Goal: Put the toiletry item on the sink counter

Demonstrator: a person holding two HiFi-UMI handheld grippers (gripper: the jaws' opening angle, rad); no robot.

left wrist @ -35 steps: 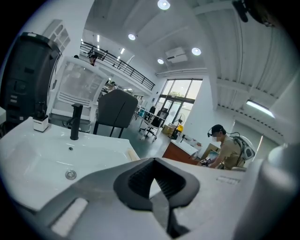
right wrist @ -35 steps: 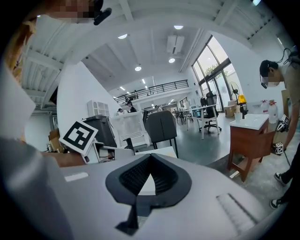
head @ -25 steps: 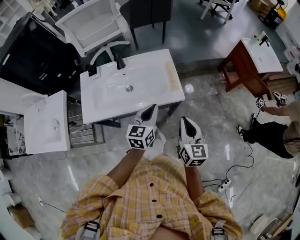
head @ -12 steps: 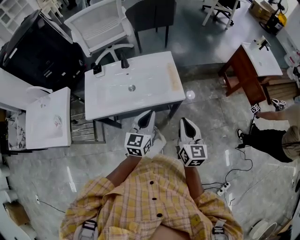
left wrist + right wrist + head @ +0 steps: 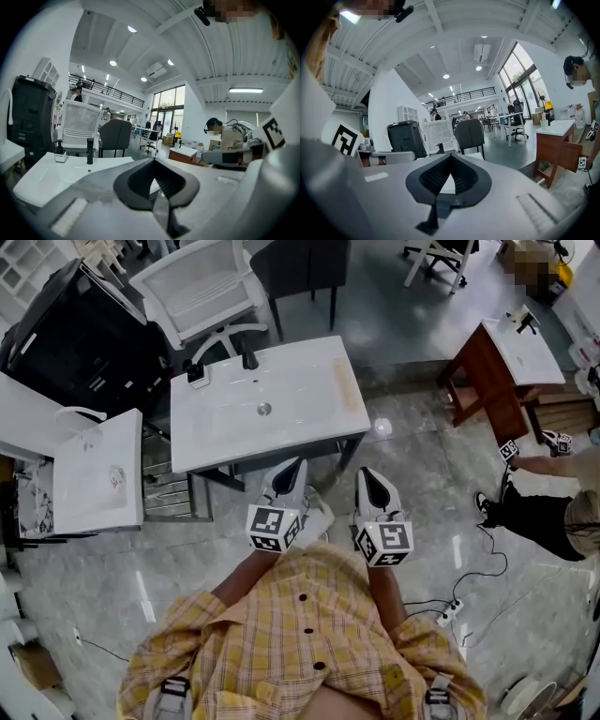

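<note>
Tongs both empty: left gripper [image 5: 300, 465] and right gripper [image 5: 368, 476] sit side by side close to the chest, tips toward the counter [image 5: 309, 427] but short of its near edge, over the floor [image 5: 412, 442]. Each gripper view shows its jaws together, tips meeting, nothing between them. On the counter a small black-topped dispenser [image 5: 196, 376] on a white base stands upright at the back left corner, near the faucet [image 5: 249, 360]. A pale tan strip [image 5: 347, 388] lies along the right rim; cannot tell what it is. Basin [image 5: 295, 397] looks bare.

Judgement: if the dispenser is the toiletry item, it already stands where the task wants it; who or what set it there, no telling. The scene fits two stages alike — item on the counter and the job closing, or empty jaws with an item to be got from somewhere out of sight. No loose item shows within reach.

Handling notes good for either: the flat ledge round the basin is the only sound ground, since the basin slopes to the drain [image 5: 264, 410] and the glazed white is likely slick. A narrow pump bottle would tip easily — low hold, base flat before release. The faucet crowds the back left corner, so jaws there have little room.
</note>
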